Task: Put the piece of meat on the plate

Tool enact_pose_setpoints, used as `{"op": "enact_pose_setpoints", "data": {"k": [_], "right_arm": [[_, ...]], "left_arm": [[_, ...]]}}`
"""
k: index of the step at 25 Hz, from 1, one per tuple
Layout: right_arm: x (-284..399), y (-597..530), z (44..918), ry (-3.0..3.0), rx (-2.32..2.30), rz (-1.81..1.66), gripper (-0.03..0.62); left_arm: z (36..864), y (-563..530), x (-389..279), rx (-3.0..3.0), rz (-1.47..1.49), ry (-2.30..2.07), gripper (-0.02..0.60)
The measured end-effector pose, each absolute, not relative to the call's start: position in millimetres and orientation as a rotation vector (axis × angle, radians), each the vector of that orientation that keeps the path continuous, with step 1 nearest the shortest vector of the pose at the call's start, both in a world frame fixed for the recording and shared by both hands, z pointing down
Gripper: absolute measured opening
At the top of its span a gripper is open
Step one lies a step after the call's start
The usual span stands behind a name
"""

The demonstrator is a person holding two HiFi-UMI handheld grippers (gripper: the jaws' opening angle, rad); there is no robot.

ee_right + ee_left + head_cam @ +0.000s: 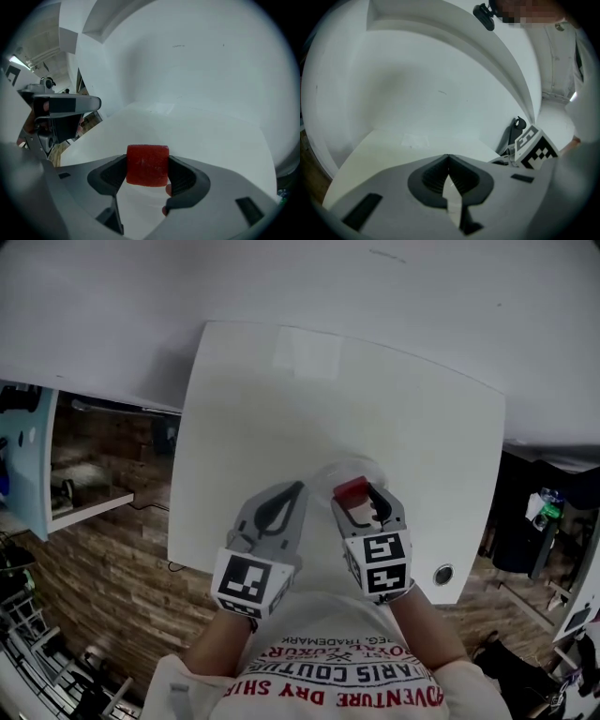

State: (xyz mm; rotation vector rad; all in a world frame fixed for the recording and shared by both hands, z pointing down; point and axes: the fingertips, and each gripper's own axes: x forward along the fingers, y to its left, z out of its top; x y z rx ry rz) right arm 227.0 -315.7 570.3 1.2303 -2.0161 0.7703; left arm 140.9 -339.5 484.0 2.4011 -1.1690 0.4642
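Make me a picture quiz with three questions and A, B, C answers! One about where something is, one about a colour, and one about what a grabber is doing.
1. Where is the piece of meat?
A. in a bowl
B. between the jaws of the right gripper
C. inside a cup

2. What colour is the piece of meat?
A. red
B. green
C. blue

3. How do the jaws of the left gripper stand?
A. wide apart
B. shut on a spoon
C. together, with nothing between them

Answers:
1 B: the right gripper view shows the block pinched between both jaw pads.
2 A: it is red in the head view and the right gripper view.
3 C: the left gripper view shows the tips meeting, holding nothing.
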Motion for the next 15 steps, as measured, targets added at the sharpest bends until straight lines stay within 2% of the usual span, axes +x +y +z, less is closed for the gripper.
{"op": "enact_pose_setpoints", "data": {"k": [15], "right_arm": [[221,-318,613,-1.903,1.149,0.809,0.276]], "left_arm": [[506,-352,124,2.333,0.467,-1.186,-0.002]]}}
